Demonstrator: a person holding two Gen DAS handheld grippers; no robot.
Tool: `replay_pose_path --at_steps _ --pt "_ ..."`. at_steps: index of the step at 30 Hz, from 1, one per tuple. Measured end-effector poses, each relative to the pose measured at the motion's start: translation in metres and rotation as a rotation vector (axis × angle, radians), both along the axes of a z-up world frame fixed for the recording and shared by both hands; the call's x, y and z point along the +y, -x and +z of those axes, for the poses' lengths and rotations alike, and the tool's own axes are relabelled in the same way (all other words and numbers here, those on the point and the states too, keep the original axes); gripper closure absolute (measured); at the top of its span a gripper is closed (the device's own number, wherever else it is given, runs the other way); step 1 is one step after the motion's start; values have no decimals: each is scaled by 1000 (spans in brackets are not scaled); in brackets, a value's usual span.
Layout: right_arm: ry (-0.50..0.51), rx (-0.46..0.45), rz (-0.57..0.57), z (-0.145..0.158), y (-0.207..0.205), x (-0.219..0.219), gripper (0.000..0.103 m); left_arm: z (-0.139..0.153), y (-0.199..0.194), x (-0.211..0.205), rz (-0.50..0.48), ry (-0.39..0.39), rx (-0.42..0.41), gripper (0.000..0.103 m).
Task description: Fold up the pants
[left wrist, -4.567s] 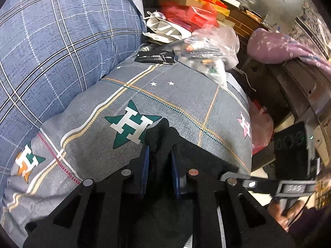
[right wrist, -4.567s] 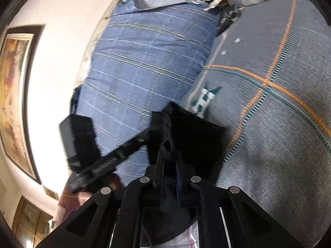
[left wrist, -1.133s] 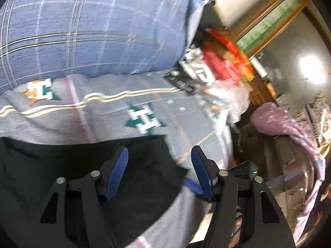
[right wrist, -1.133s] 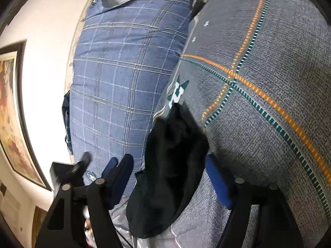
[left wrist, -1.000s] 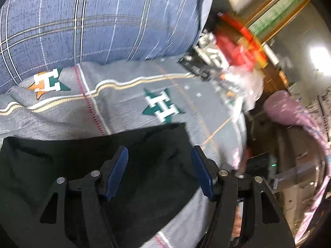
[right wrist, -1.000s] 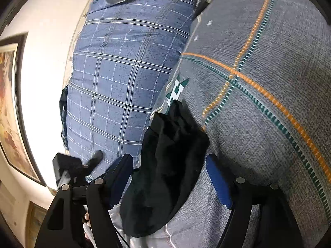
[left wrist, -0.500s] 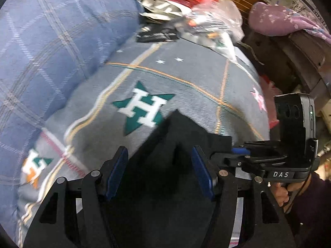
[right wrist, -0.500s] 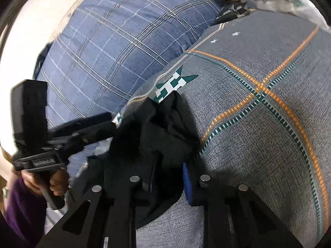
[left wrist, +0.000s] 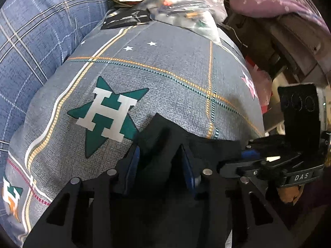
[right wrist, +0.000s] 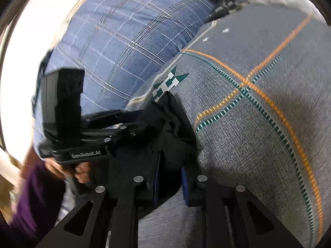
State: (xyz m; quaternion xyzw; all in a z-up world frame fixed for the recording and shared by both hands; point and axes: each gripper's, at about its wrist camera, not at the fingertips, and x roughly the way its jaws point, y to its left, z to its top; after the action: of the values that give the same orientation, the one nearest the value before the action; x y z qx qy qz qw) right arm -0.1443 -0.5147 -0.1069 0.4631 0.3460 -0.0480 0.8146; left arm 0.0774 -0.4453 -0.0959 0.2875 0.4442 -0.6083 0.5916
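**Both grippers pinching the pants edge**

While the black pants (left wrist: 165,186) lie bunched on the grey bed cover (left wrist: 175,86), near the blue plaid pillow (left wrist: 41,31), left hand-held gripper (left wrist: 160,165) and right hand-held gripper (right wrist: 170,180) each pinch the cloth, prob. to carry one edge over for a fold. Both point forward, low over the bed, close beside each other.

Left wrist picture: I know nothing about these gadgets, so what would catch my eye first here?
Probably the big green star with a white H printed on the grey bedcover, left of centre. Just below it, the left gripper pinches a bundle of black pants, and the right gripper comes in from the right edge. A blue plaid pillow fills the upper left.
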Motion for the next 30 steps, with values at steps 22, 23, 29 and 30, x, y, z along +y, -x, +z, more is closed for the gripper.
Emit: replay_pose_path --at_steps 22,23,29,30 --pt "245 -321 76 96 7 61 90 109 3 107 172 357 -7 94" --pt "257 -347 96 103 5 71 90 114 2 120 190 371 -2 94" --pt "257 -441 260 127 -25 145 90 125 -12 219 351 430 -6 94" --pt "249 -443 296 127 -32 161 90 121 -15 233 378 421 -8 94"
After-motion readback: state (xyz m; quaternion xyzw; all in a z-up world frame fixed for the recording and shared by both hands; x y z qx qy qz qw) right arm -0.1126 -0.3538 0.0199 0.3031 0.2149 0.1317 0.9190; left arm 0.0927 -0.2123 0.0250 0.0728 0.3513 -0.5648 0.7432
